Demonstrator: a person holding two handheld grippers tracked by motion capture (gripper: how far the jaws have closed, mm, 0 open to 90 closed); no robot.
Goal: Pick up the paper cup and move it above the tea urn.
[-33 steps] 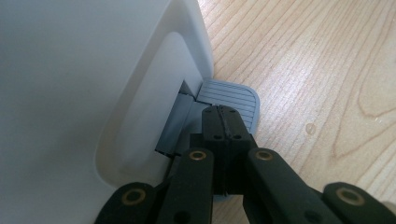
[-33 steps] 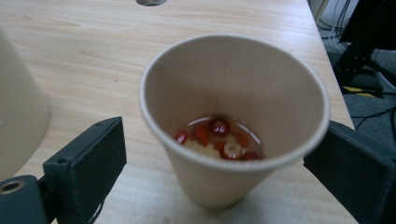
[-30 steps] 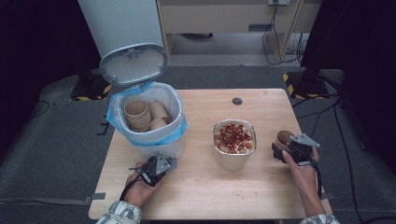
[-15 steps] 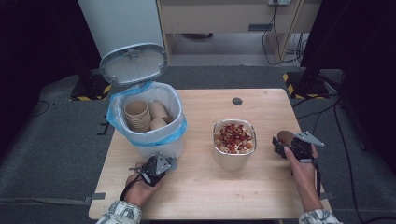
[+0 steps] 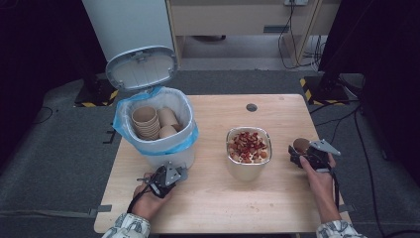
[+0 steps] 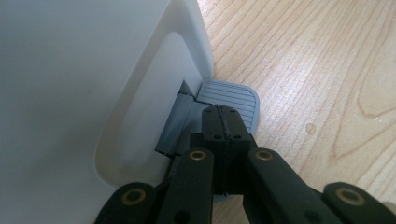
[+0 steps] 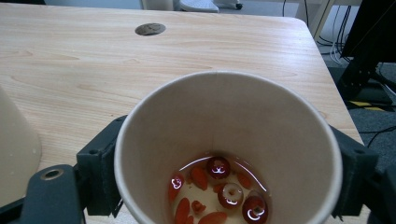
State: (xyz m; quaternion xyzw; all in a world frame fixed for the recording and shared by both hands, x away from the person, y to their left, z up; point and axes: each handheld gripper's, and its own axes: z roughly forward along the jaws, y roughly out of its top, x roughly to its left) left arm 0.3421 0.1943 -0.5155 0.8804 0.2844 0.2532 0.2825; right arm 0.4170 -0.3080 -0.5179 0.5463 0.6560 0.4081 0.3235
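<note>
From where I sit this reads as a lab or recording studio, not a home. A light wooden table (image 5: 277, 114) with a round cable hole (image 5: 251, 107) stands on grey carpet (image 5: 59, 148). Black drapes (image 5: 29, 44) close off both sides. Yellow-and-black hazard tape (image 5: 309, 89) marks the dark stand bases (image 5: 324, 89) on the floor. Loose cables (image 5: 292, 39) trail behind, under a wooden bench (image 5: 237, 20). Grey tape strips (image 5: 101, 208) sit at the table's edges.
</note>
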